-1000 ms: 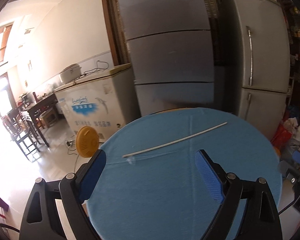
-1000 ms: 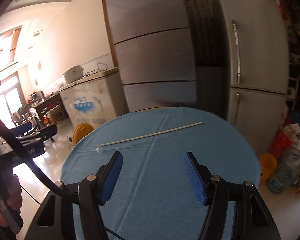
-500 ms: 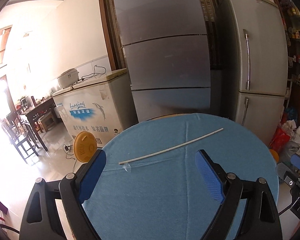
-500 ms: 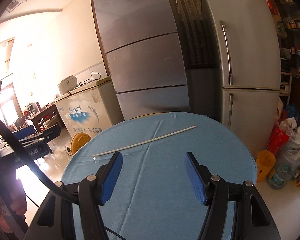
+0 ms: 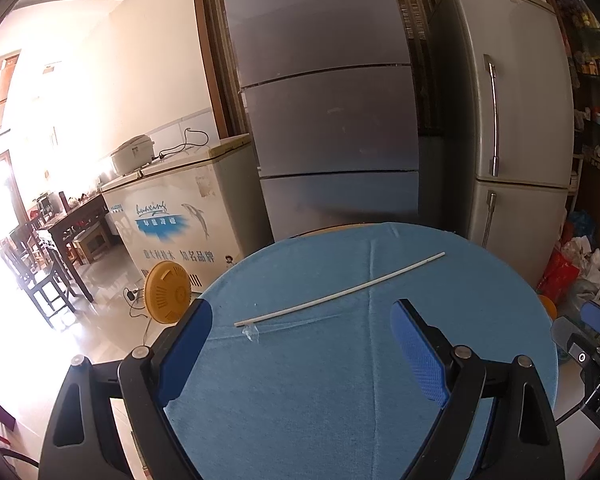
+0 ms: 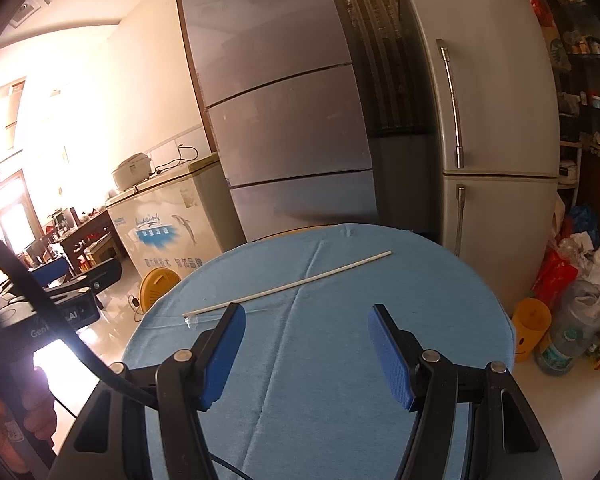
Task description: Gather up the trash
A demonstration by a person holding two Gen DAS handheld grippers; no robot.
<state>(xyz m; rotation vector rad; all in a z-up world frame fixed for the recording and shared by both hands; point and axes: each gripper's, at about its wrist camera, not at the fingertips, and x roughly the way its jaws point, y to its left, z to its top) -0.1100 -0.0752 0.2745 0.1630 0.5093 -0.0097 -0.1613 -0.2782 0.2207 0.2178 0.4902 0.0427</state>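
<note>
Your left gripper [image 5: 302,344] stands wide and your right gripper [image 6: 306,354] narrower, both empty above the blue counter [image 5: 340,400], so pinch the thin, light, likely springy white stick [image 5: 340,294] lying ahead near mid-length, and the clear scrap [image 5: 250,333] gently.

One white stick [image 5: 340,295], one clear scrap [image 5: 250,333], one round table [image 5: 480,320], two fridges [image 5: 328,120].
</note>
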